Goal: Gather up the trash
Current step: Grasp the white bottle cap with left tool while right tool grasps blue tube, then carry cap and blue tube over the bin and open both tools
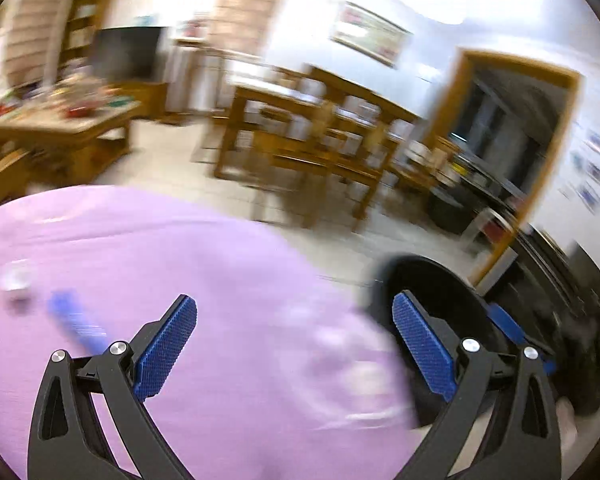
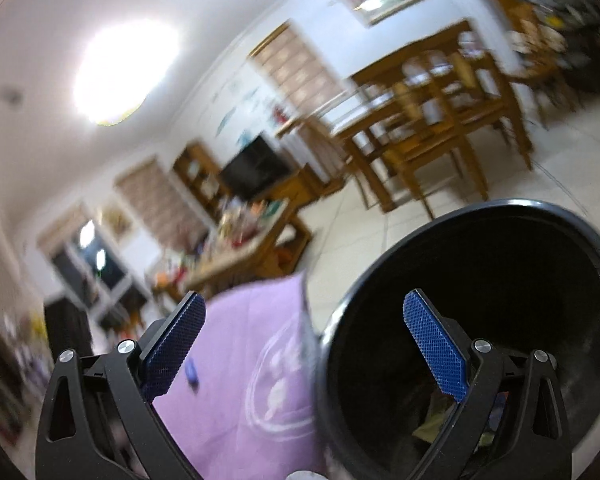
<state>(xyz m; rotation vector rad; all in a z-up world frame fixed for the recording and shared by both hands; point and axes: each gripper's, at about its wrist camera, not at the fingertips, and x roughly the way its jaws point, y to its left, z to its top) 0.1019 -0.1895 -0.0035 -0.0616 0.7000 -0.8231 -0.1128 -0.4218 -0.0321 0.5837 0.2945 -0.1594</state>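
Both claws gape wide and empty: the right gripper (image 2: 304,322) hangs over the black trash bin (image 2: 500,280), the left gripper (image 1: 294,328) beside it. Remaining trash, a blue stick-like piece (image 1: 74,320) and clear cup (image 1: 16,276), lies on the purple tablecloth (image 1: 220,280), well left of the bin. The next move probably calls for reaching back there.

a blurred living and dining room: a wooden dining table (image 1: 324,92) ringed by wooden chairs (image 1: 320,168) stands on a pale tiled floor (image 1: 168,152). a framed picture (image 1: 370,34) hangs on the white wall above. a dark television (image 1: 126,54) sits beside a wooden bookshelf (image 1: 86,20), near a low coffee table (image 1: 66,128) heaped with clutter. a wood-framed doorway (image 1: 512,140) opens on a darker room. a round ceiling light (image 2: 126,70) glares overhead.
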